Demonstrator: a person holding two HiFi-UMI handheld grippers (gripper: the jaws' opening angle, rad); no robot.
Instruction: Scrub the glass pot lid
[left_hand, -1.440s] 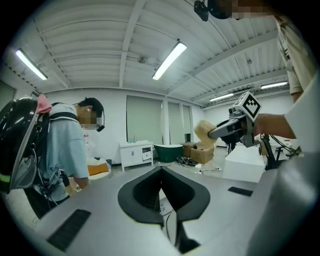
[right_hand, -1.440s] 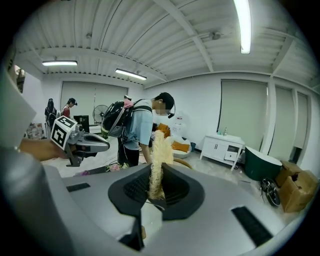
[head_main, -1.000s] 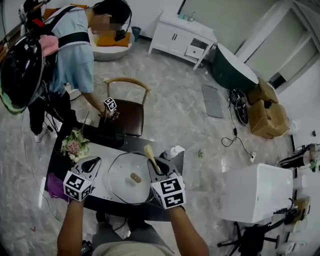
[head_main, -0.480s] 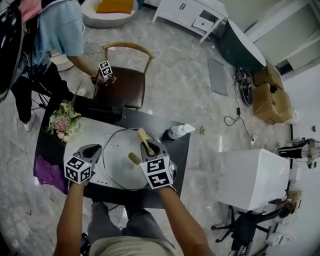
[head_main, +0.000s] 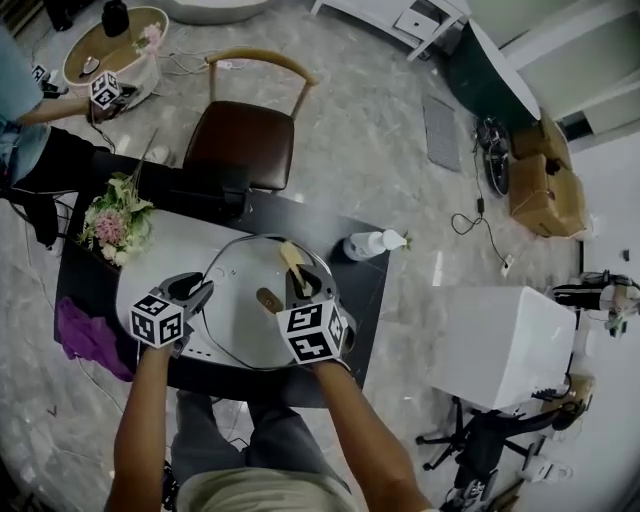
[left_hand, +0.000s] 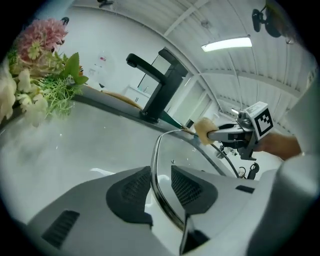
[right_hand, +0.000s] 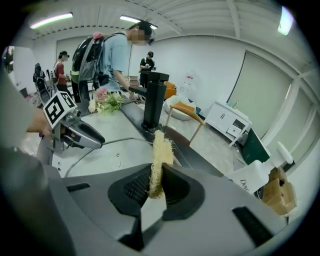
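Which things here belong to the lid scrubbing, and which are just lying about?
Part of the job:
- glass pot lid
- loofah scrubber, clamped in the right gripper

Just lying about:
- flowers
- white bottle
- purple cloth
- chair

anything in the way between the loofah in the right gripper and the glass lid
Nothing visible. The loofah, clamped in the right gripper, hangs over the far part of the lid with only air between. The left gripper, its jaws just opened, straddles the lid's rim off to the side, clear of that path.
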